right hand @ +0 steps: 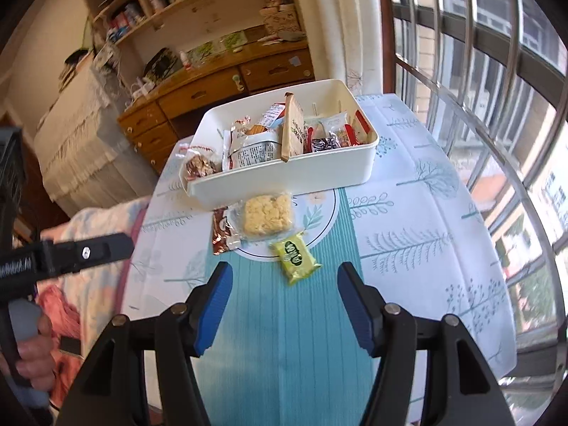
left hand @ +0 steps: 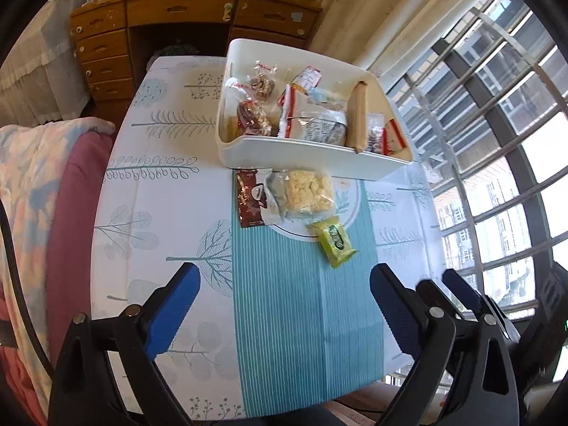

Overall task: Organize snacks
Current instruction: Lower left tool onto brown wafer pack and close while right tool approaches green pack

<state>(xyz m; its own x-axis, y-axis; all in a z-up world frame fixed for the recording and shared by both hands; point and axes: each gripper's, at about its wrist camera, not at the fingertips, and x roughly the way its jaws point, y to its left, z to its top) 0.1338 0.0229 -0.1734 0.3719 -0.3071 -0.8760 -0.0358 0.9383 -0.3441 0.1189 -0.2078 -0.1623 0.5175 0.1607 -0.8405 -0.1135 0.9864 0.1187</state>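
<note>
A white bin (left hand: pixel 312 161) (right hand: pixel 284 183) holds several wrapped snacks at the table's far side. In front of it lie a brown sachet (left hand: pixel 250 200) (right hand: pixel 220 234), a clear pack with a pale yellow cake (left hand: pixel 309 191) (right hand: pixel 268 214) and a green packet (left hand: pixel 333 239) (right hand: pixel 294 257). My left gripper (left hand: pixel 284 284) is open and empty above the teal runner, short of the loose snacks. My right gripper (right hand: pixel 284 284) is open and empty, just short of the green packet. The right gripper's fingers (left hand: pixel 458 285) show at the left wrist view's right edge.
The table has a leaf-print cloth (left hand: pixel 159 177) and a teal runner (right hand: pixel 284 337). A quilt-covered seat (left hand: pixel 42 195) is at the left. A wooden desk with drawers (left hand: pixel 106 42) stands behind. Barred windows (right hand: pixel 497 106) are at the right.
</note>
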